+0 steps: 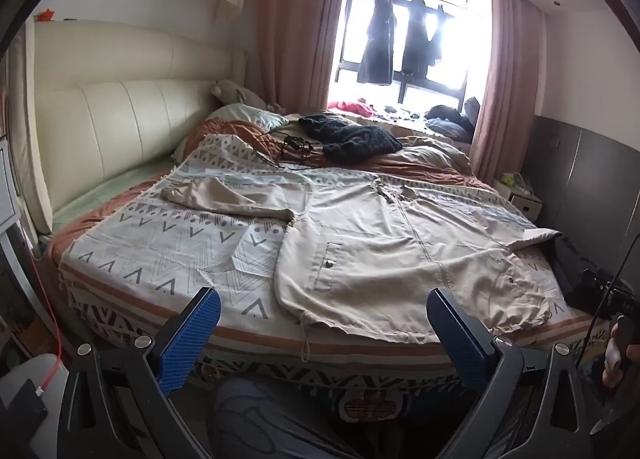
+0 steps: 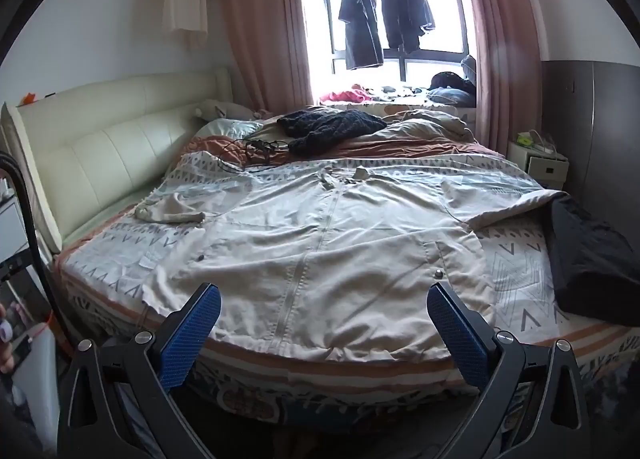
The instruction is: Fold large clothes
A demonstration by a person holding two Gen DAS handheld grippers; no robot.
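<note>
- The beige jacket (image 2: 320, 243) lies spread flat, front side up, on the patterned blanket (image 1: 160, 243) that covers the bed (image 2: 360, 373); its zip runs from the collar at the far side down to the hem at the bed's near edge
- One sleeve (image 1: 224, 199) lies stretched out to the left across the blanket, the other reaches to the right toward a dark garment (image 2: 592, 259) at the bed's right edge
- Snap-button pockets show on both front panels; a drawcord (image 1: 306, 339) hangs from the hem over the bed's edge
- No brand, label or readable writing can be made out on the jacket or on anything around it
- The left claw (image 1: 324, 323) is released, its blue-padded fingers (image 1: 192, 339) spread wide with nothing between them; it hovers just off the near edge of the bed, with the jacket's left hem corner ahead of it and the jacket's body lying mostly toward its right
- The right claw (image 2: 324, 323) is likewise released and empty, hanging over the near edge with the jacket's hem and zip straight ahead, apart from the cloth
- Further back on the bed lie a dark knitted garment (image 2: 332, 125) and a tangle of black cables (image 2: 256, 151); a cream headboard (image 1: 120, 123) stands at the left
- Dark clothes (image 2: 360, 19) hang at the window between pink curtains (image 2: 272, 27)
</note>
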